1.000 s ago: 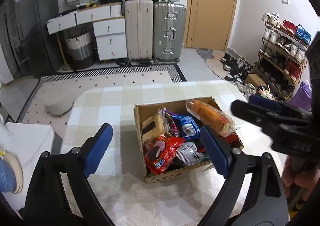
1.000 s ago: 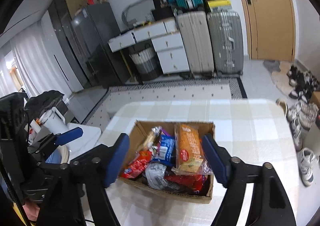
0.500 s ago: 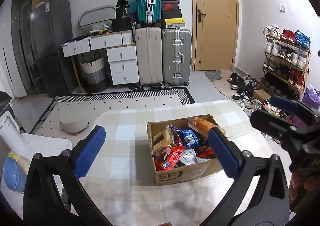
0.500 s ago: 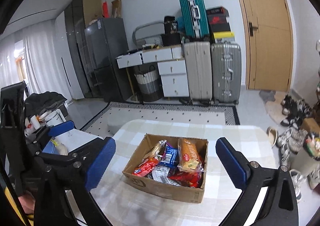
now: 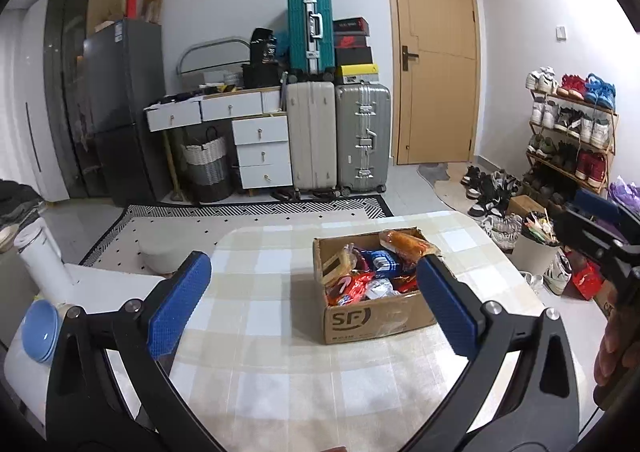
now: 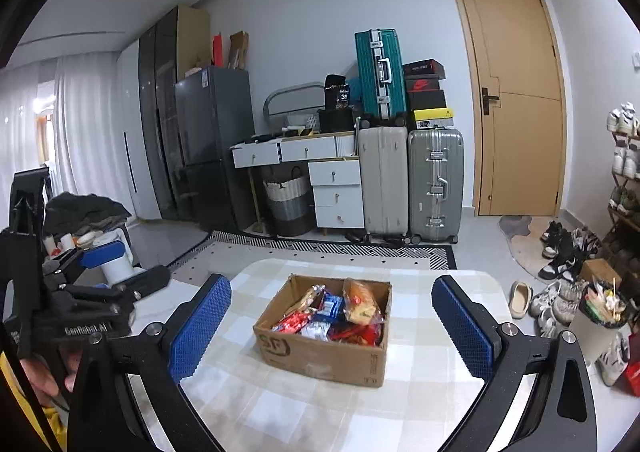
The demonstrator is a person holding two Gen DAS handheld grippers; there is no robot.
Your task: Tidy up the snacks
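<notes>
Left gripper (image 5: 312, 302) and right gripper (image 6: 332, 326) both hold their blue pads wide apart, nothing between them. On the checked table (image 6: 432, 404), toward its far edge, sits an open cardboard box (image 6: 324, 352) (flaps up, logo on its side) heaped with snacks (image 6: 332, 316): red and blue wrappers, an orange packet (image 6: 360, 302) on top.

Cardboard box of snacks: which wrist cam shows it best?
Right wrist: the cardboard box sits whole between the open tongs, contents visible from above. In the left wrist view the box is partly covered by one blue pad.
</notes>
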